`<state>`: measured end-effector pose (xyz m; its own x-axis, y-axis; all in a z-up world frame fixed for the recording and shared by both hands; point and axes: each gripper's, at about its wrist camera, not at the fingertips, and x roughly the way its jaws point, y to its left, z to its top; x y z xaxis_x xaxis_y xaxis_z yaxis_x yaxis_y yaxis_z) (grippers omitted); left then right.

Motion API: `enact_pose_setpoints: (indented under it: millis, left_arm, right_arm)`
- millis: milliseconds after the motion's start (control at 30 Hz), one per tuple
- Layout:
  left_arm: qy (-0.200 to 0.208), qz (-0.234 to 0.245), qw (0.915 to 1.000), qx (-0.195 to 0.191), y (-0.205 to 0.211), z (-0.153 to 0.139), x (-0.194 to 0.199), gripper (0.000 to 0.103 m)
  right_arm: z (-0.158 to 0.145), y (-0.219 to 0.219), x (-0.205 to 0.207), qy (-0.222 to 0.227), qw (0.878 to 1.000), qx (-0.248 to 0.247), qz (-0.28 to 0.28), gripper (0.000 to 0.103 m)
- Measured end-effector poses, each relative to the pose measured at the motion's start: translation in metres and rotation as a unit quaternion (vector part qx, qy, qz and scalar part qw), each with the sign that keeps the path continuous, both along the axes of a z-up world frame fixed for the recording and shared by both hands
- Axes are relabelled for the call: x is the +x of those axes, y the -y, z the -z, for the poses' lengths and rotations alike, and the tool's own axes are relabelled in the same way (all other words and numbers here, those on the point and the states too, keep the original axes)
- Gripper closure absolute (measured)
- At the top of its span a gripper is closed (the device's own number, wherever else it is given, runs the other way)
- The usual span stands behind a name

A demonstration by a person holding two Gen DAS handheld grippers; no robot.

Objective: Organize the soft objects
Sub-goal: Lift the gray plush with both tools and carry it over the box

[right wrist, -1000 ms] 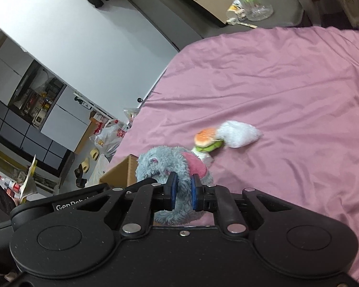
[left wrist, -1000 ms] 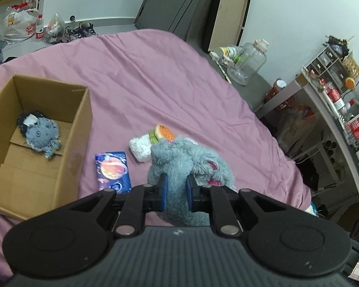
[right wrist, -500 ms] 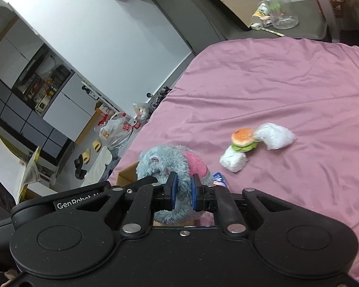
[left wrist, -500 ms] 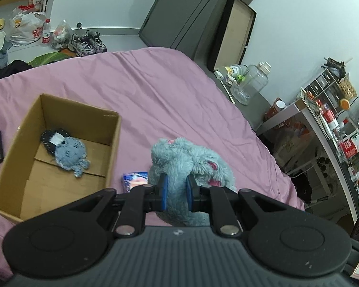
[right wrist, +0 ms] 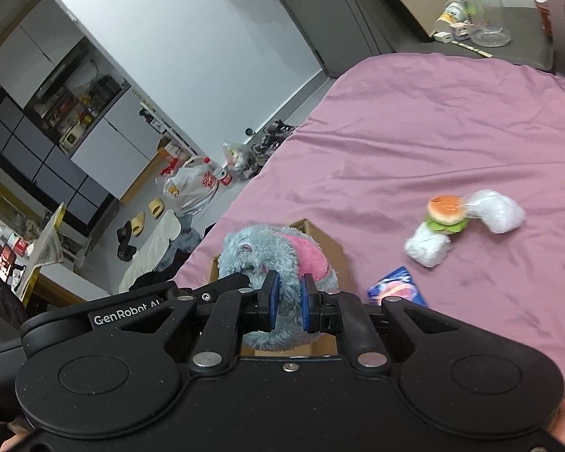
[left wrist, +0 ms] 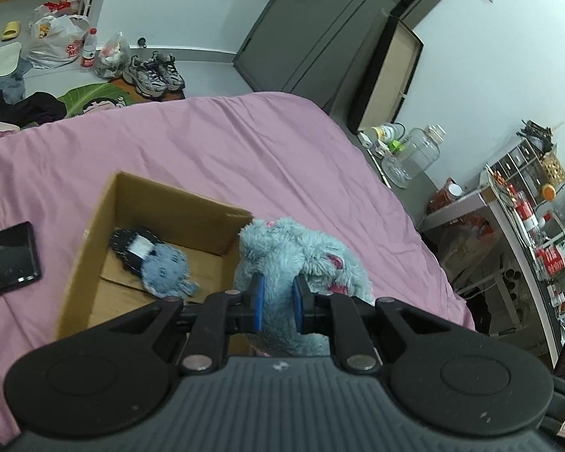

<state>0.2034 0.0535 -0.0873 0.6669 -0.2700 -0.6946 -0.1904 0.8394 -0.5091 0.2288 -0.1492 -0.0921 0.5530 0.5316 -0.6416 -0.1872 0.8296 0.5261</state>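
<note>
We hold the grey plush toy (left wrist: pixel 293 260) in both grippers, left gripper (left wrist: pixel 277 303) and right gripper (right wrist: pixel 287 301) each clamped on its fur, just above the cardboard box's (left wrist: pixel 94 263) near corner. A small blue plush (left wrist: pixel 162 263) lies inside the box.

Counted: two grippers (left wrist: pixel 277 303) (right wrist: pixel 286 303); two grey plush toys (left wrist: pixel 301 252) (left wrist: pixel 158 260); one box (left wrist: pixel 94 226); one burger toy (right wrist: pixel 445 213); two white bundles (right wrist: pixel 427 248) (right wrist: pixel 499 213); one phone (left wrist: pixel 5 260); one card (right wrist: pixel 399 286).
</note>
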Motion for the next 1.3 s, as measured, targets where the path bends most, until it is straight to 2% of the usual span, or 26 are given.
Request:
enact_pose_setpoints:
  millis: [467,700,1033,1233,1300]
  left_arm:
    - [-0.011,-0.007,0.9997,-0.023,-0.055,0.034,0.025,0.088]
    - [-0.016,0.009,0.9992,-0.037,-0.06,0.06,0.044,0.089]
    - [-0.043,0.002,0.9964,-0.073,-0.072,0.092,0.06,0.088]
    - [-0.059,0.028,0.997,-0.041,-0.061,0.1,0.067,0.086]
    - [-0.062,0.027,0.9967,-0.044,-0.062,0.102,0.067,0.085]
  right_arm:
    - [0.01,-0.06,0.018,-0.011,0.999,-0.044,-0.025,0.09]
    - [0.02,-0.076,0.023,-0.011,0.996,-0.085,-0.03,0.09]
    - [0.04,-0.084,0.035,-0.043,0.994,-0.098,-0.03,0.086]
    - [0.053,-0.088,0.038,-0.061,0.99,-0.122,-0.024,0.084]
    - [0.051,-0.086,0.036,-0.06,0.99,-0.122,-0.022,0.084]
